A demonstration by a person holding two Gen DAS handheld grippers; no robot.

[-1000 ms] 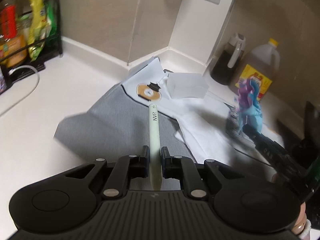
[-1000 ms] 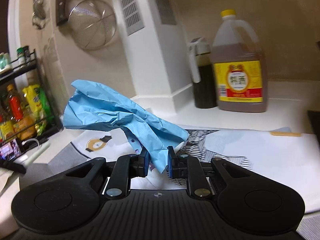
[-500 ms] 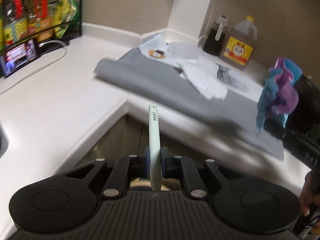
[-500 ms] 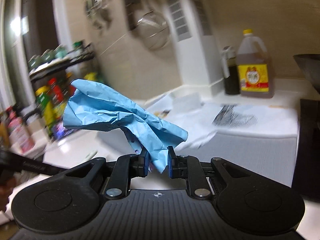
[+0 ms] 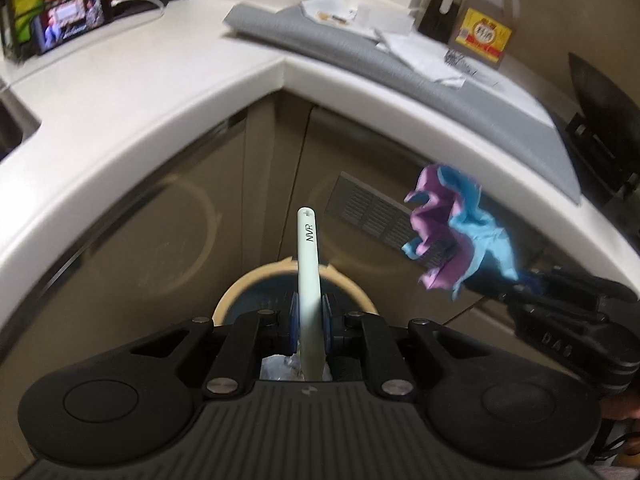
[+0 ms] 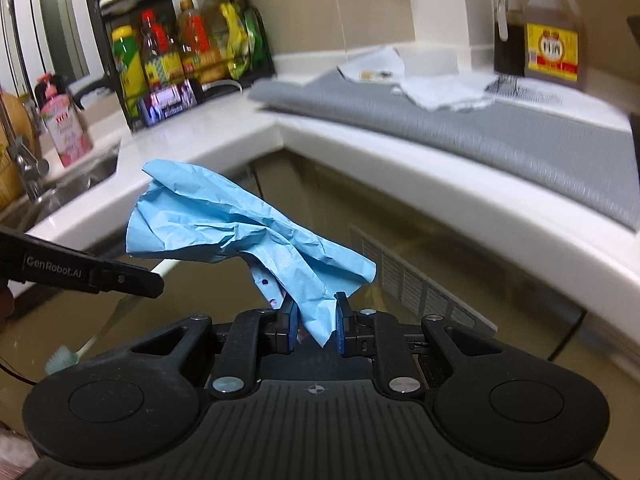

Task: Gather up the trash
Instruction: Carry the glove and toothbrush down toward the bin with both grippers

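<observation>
My left gripper (image 5: 310, 322) is shut on a pale green toothbrush (image 5: 308, 272) marked NVR, handle pointing forward, above a round trash bin (image 5: 294, 288) with a tan rim on the floor below the counter. The toothbrush head (image 6: 60, 360) shows low in the right wrist view, under the left gripper's finger (image 6: 120, 278). My right gripper (image 6: 314, 326) is shut on a crumpled blue paper (image 6: 240, 236), held in the air in front of the cabinets. The same paper, blue and purple, shows in the left wrist view (image 5: 452, 236), to the right of the bin.
A white L-shaped counter (image 5: 160, 80) carries a grey mat (image 5: 400, 60), white papers (image 6: 444, 88) and two oil bottles (image 6: 552, 28). A rack of bottles (image 6: 180, 52) and a sink (image 6: 60, 184) stand at the left. A cabinet vent (image 5: 376, 212) is below.
Both grippers have pulled back from the counter and dropped below its edge, still holding the toothbrush and the blue paper. The trash bin has come into view under the left gripper.
</observation>
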